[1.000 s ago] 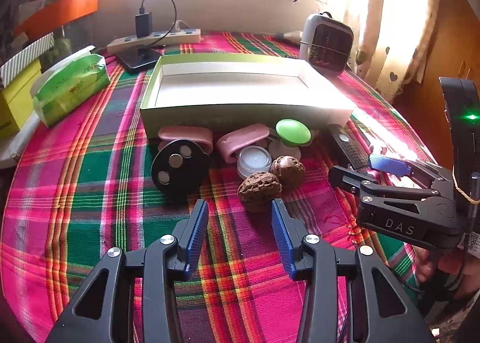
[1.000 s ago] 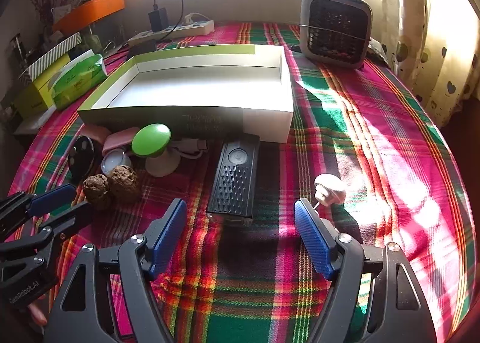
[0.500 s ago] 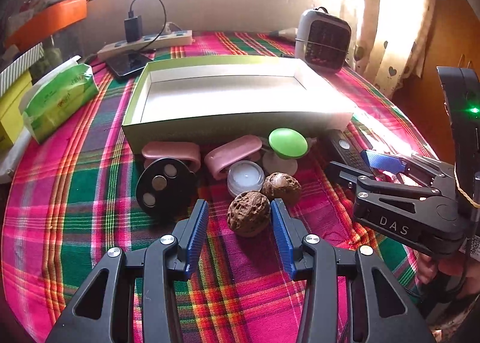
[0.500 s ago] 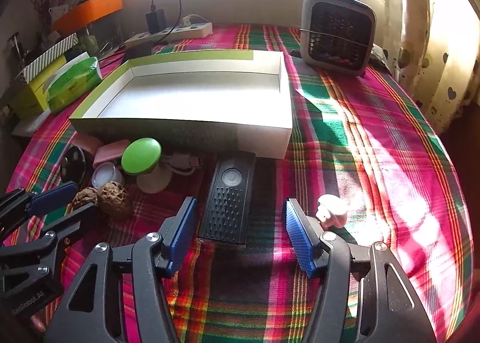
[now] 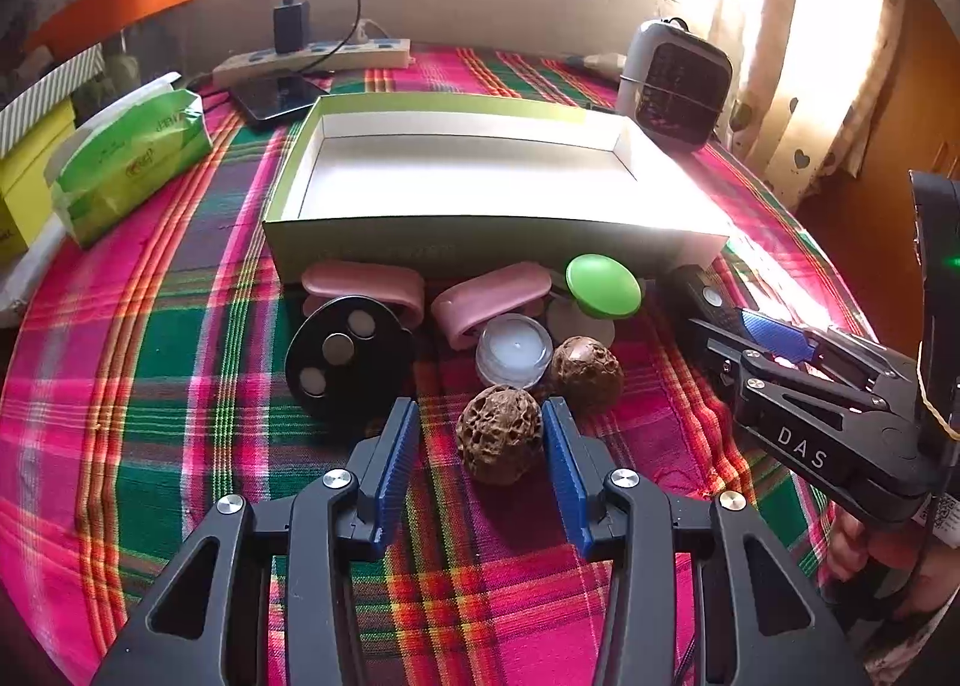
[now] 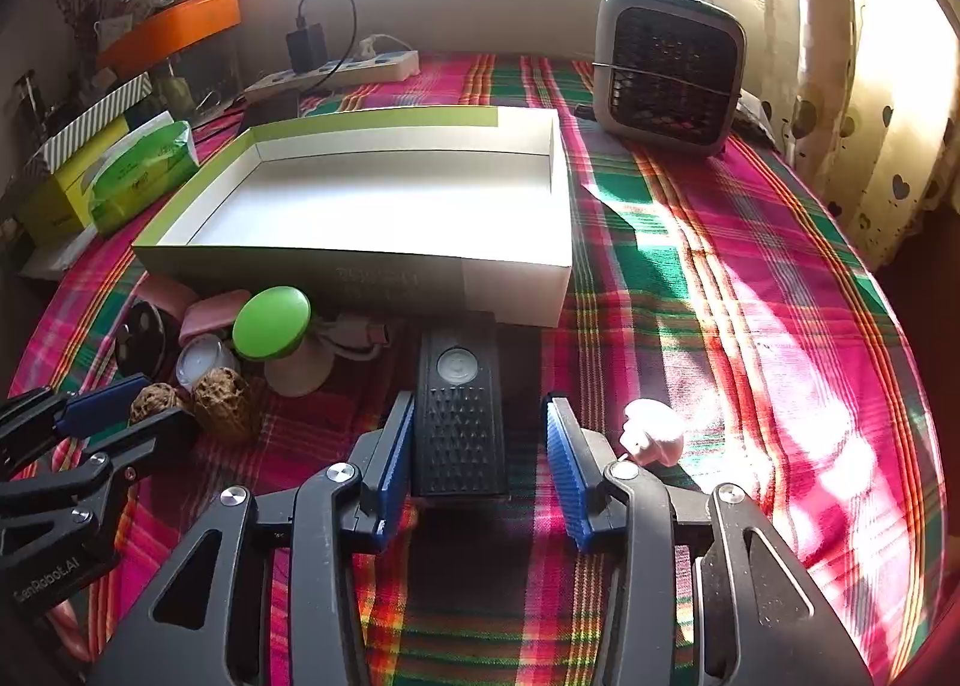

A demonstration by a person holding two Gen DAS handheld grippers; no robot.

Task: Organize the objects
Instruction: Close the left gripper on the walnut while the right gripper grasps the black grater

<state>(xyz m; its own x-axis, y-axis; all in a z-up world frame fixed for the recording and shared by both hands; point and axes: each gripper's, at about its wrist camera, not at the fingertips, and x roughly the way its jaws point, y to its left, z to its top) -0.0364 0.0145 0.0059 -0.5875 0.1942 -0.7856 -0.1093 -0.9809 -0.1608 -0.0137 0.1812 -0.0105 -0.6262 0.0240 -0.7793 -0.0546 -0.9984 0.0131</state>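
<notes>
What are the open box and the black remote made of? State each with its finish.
Box: looks like cardboard, matte white inside with green edges; thin folded walls suggest it.
Remote: likely hard plastic, matte black, with a moulded diamond texture and a round grey button.

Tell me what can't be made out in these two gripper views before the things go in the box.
- Remote, right wrist view: the right gripper has been closing around it; the gap at the right pad shows, contact at the left pad is unclear.
- Rear walnut, right wrist view: half hidden by the left gripper.
- Pink cases, left wrist view: partly covered by the black disc.
- Box print: too dim.
</notes>
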